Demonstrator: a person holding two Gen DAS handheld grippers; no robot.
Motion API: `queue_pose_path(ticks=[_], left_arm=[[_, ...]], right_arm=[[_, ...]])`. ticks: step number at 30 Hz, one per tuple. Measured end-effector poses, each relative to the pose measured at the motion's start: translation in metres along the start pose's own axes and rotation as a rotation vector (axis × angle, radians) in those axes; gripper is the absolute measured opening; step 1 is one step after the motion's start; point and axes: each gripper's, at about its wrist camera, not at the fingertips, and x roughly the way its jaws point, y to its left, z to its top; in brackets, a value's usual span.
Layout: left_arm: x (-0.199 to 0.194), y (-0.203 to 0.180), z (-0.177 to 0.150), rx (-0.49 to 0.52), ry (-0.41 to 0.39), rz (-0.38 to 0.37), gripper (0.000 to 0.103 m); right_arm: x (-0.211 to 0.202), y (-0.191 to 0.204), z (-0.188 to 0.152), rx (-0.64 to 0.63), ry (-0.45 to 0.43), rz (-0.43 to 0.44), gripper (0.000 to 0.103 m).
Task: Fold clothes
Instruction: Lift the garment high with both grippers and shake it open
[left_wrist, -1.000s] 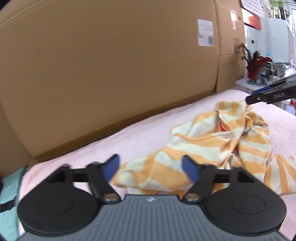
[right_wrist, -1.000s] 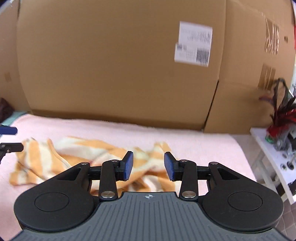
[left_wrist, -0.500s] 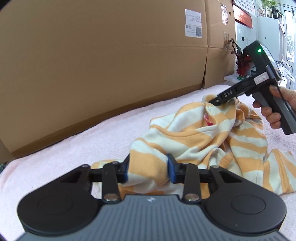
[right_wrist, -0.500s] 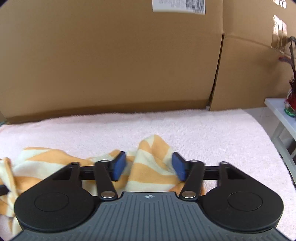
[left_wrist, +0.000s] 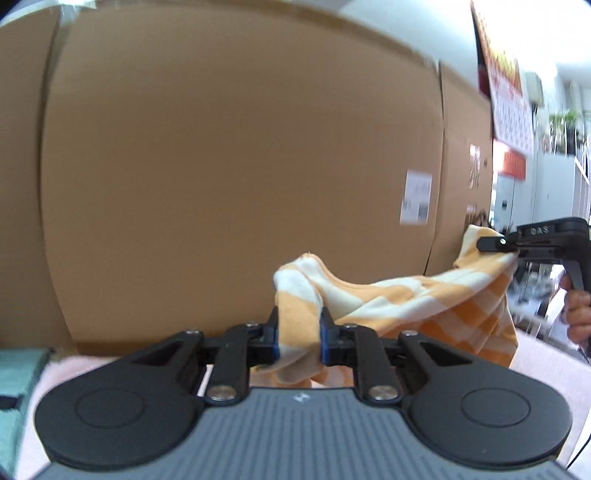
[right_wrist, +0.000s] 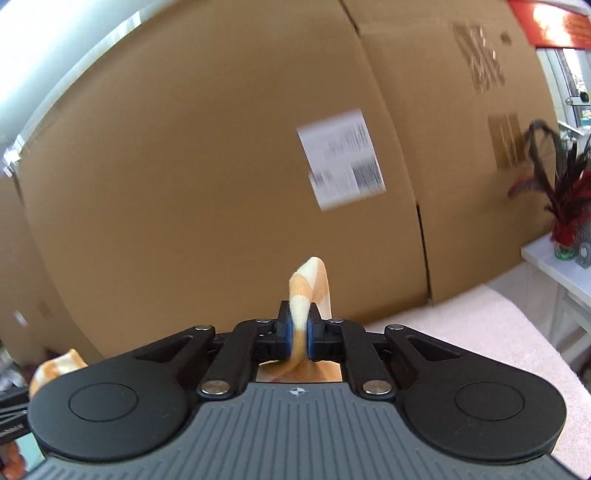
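So far I only have the striped shirt (left_wrist: 406, 299) pinched tight in my left claw (left_wrist: 298, 341) and right claw (right_wrist: 298, 338), held up, with all the folding left to do.

Bright, even daylight — fisheye-bent edges, motion blur smearing the cardboard box (right_wrist: 207, 177).

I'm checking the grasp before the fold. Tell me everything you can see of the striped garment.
The striped garment is soft knit with orange and cream bands. It is lifted and strung between both grippers: the left gripper pinches one bunched edge, the right gripper a narrower fold. The span sags, its lower part draping toward the pink towel.
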Motion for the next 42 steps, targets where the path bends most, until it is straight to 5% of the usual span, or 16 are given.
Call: queue_pose_path(ticks=[3, 7, 15, 29, 34, 42], left_arm=[[-0.035, -0.002, 0.024, -0.002, -0.11, 0.018, 0.005], [-0.08, -0.002, 0.056, -0.016, -0.256, 0.03, 0.005], [-0.118, -0.013, 0.071, 0.016, -0.343, 0.101, 0.005], [-0.211, -0.016, 0.157, 0.044, -0.631, 0.235, 0.005], [-0.197, -0.016, 0.164, 0.031, -0.589, 0.263, 0.006], [-0.097, 0.009, 0.127, -0.04, -0.34, 0.344, 0.006]], right_arm=[[-0.038, 0.009, 0.01, 0.044, -0.109, 0.078, 0.008], [-0.082, 0.026, 0.023, 0.067, -0.253, 0.15, 0.008], [-0.134, 0.076, 0.033, -0.037, -0.447, 0.204, 0.008], [-0.203, 0.131, 0.075, -0.193, -0.708, 0.285, 0.008], [-0.204, 0.144, 0.087, -0.24, -0.741, 0.282, 0.008], [-0.123, 0.125, 0.061, -0.255, -0.584, 0.127, 0.008]])
